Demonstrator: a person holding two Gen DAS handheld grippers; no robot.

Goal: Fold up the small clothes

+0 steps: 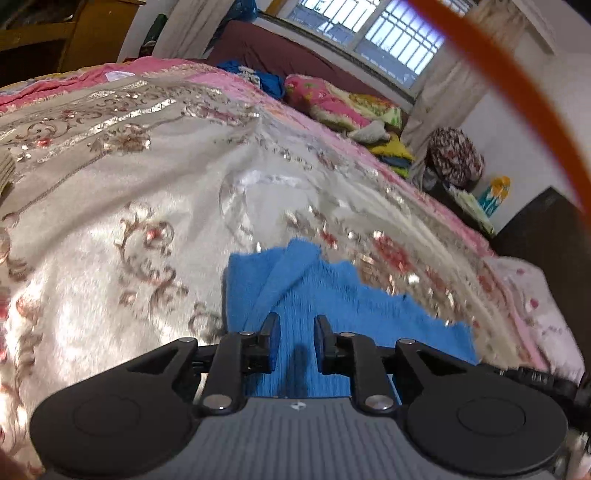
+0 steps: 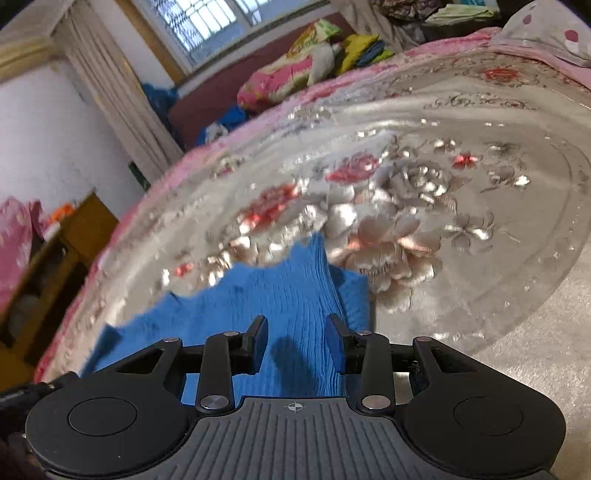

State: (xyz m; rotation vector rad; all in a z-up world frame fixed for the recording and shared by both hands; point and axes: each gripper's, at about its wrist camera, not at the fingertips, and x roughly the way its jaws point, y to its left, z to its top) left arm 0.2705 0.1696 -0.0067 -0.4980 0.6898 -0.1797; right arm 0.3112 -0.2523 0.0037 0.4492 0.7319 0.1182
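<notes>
Blue cloth [image 1: 314,295] flat on bedspread [image 1: 110,221], under both parted, empty grippers: left [image 1: 296,334], right [image 2: 298,334].

Lay on the bedspread [image 1: 110,206], near its close edge: the small cloth [image 1: 314,295], partly folded, one flap over its own middle. Hovered just above that cloth, pointing down at it, the left gripper [image 1: 296,341] and, in its own view, the right gripper [image 2: 297,345], each with jaws parted and nothing pinched between them. Piled beyond the bedspread's far edge, a heap of bedding [image 1: 340,103]; behind that heap, the window [image 1: 369,33]. Stood off one side of the bedspread, a wooden cabinet [image 2: 55,266].
</notes>
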